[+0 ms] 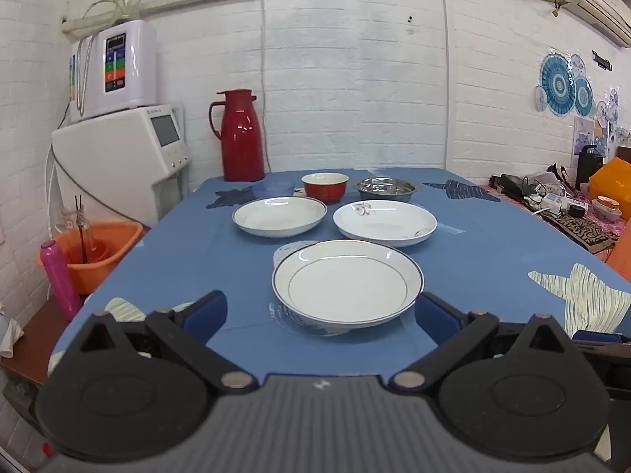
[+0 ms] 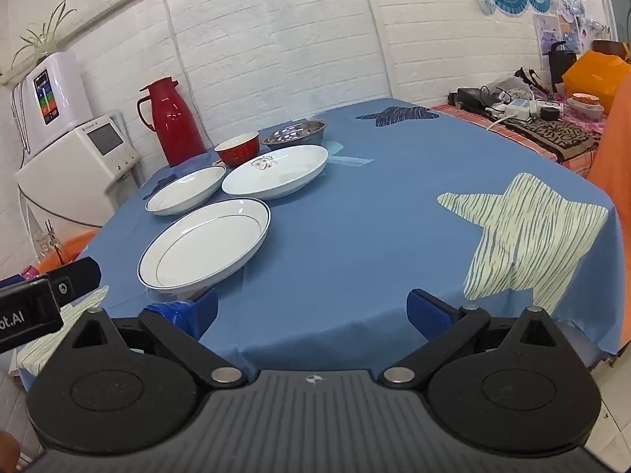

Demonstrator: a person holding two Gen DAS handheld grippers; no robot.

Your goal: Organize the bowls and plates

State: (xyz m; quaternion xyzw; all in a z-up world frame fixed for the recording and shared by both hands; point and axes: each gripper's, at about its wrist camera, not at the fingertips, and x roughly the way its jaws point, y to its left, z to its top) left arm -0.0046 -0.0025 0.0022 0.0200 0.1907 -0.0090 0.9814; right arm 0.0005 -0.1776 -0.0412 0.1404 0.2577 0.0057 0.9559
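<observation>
Blue cloth (image 1: 493, 260) covers the table, and the dishes sit in loose rows on it. Nearest the person is a near plate (image 1: 347, 282) with a dark rim line, resting on a clear, patterned patch whose nature I cannot make out. Behind it lie two more: a left plate (image 1: 280, 216) and a flowered plate (image 1: 384, 221), just beside each other. At the back stand a red bowl (image 1: 325, 186), a steel bowl (image 1: 385, 188) and a small blue bowl (image 1: 273, 188), with a red flask (image 1: 240, 138) by the wall.

Nothing looks stacked yet, so I judge the sorting is at its very start: the approach to the first plate.

The left gripper (image 1: 319, 311) hangs low at the table edge, jaws spread wide and holding nothing, the near plate's front rim lying between the two blue pads (image 1: 207, 311). The right gripper (image 2: 311, 311) is off to the side over bare cloth, jaws likewise released and empty; its left pad sits just at that plate's edge.

The next move likely calls for the left jaws to turn and pinch the near rim, since the plate is too broad to span. Glazed china is slick and the rim shallow, so a firm, level bite matters before lifting it onto another plate.
</observation>
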